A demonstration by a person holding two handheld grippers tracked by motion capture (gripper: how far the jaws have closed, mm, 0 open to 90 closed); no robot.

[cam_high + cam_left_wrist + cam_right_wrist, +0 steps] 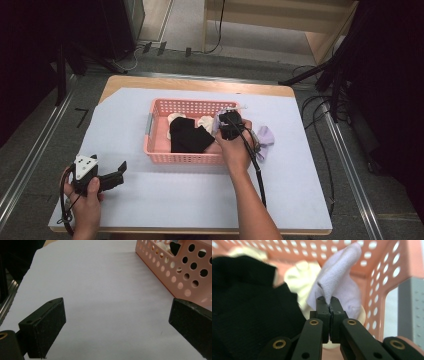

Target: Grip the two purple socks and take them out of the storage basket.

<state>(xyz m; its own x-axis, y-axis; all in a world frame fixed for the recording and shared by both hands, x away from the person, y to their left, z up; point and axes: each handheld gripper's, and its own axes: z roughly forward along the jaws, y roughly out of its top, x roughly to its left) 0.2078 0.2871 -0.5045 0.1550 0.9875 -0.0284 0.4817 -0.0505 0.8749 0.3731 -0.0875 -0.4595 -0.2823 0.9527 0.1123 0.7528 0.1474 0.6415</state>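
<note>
A pink perforated basket (185, 159) stands mid-table and holds a black cloth (187, 136) and cream cloths (176, 117). My right gripper (227, 125) reaches into the basket's right end. In the right gripper view its jaws (329, 301) are shut on a fold of a lavender cloth (337, 277), which stands up from the pinch beside the black cloth (249, 302) and a cream cloth (299, 280). My left gripper (120, 172) rests at the table's front left, held in a hand. It (117, 322) is open, with bare white table between its pads.
Another lavender cloth (265, 139) lies on the table just right of the basket. White sheet (200, 195) covers the tabletop, with free room in front and to the left. The right gripper's cable (257, 170) trails along the forearm. The basket wall (185, 272) is close on the left gripper's right.
</note>
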